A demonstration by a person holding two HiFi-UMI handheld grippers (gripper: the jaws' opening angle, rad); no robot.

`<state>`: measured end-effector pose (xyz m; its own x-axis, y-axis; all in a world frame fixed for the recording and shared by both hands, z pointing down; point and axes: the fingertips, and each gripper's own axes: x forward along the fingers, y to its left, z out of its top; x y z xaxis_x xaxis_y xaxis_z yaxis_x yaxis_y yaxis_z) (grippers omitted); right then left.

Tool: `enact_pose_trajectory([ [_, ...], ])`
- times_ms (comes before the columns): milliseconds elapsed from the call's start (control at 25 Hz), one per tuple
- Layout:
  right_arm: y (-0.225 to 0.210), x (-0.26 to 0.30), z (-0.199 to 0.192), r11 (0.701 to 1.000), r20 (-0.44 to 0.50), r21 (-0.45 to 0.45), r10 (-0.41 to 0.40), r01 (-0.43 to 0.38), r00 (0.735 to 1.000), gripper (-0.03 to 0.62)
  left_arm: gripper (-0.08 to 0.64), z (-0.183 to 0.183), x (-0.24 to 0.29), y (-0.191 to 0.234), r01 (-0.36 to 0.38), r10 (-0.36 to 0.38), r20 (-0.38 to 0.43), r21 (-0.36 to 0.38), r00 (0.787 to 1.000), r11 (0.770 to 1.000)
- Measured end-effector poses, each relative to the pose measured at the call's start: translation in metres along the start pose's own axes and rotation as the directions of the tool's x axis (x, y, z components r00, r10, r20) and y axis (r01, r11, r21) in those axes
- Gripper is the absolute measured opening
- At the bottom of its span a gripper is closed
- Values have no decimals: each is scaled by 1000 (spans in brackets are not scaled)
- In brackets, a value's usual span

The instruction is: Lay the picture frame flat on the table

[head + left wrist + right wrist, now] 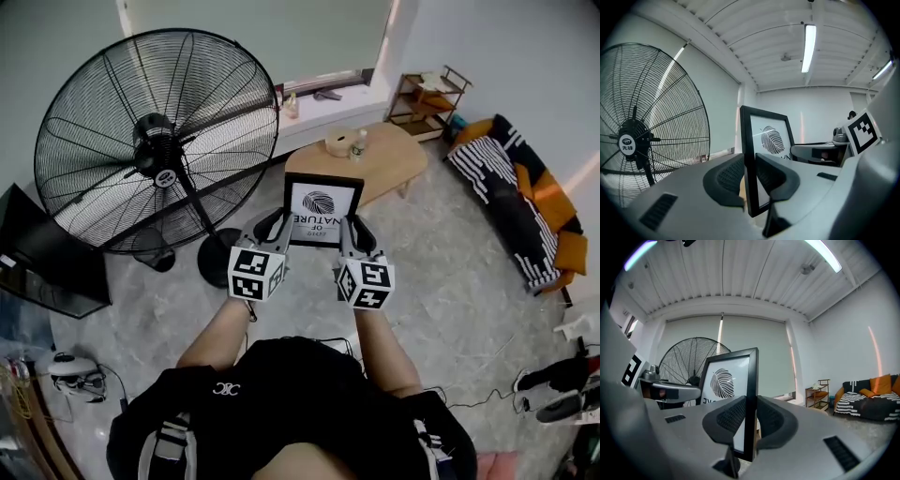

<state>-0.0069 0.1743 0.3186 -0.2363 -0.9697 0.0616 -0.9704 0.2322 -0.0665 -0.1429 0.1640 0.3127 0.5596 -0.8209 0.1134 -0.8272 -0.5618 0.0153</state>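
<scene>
Both the left gripper (274, 228) and right gripper (352, 231) clamp the black rectangular picture frame (322, 212) between them; tilt together, lowering evenly onto the oval wooden table (398, 155) ahead.

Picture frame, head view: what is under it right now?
The wooden table's near end shows around the picture frame, which the left gripper and right gripper clamp by its sides. The tabletop directly beneath is covered.

Overhead, flanking views; shared picture frame (322, 212)
</scene>
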Motion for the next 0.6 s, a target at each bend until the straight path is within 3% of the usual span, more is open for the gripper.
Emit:
enact_pose_trajectory([
  [600, 22, 31, -10, 999, -7, 0, -54, 54, 999, 89, 89, -8, 10, 40, 72, -72, 0, 9, 997, 997],
])
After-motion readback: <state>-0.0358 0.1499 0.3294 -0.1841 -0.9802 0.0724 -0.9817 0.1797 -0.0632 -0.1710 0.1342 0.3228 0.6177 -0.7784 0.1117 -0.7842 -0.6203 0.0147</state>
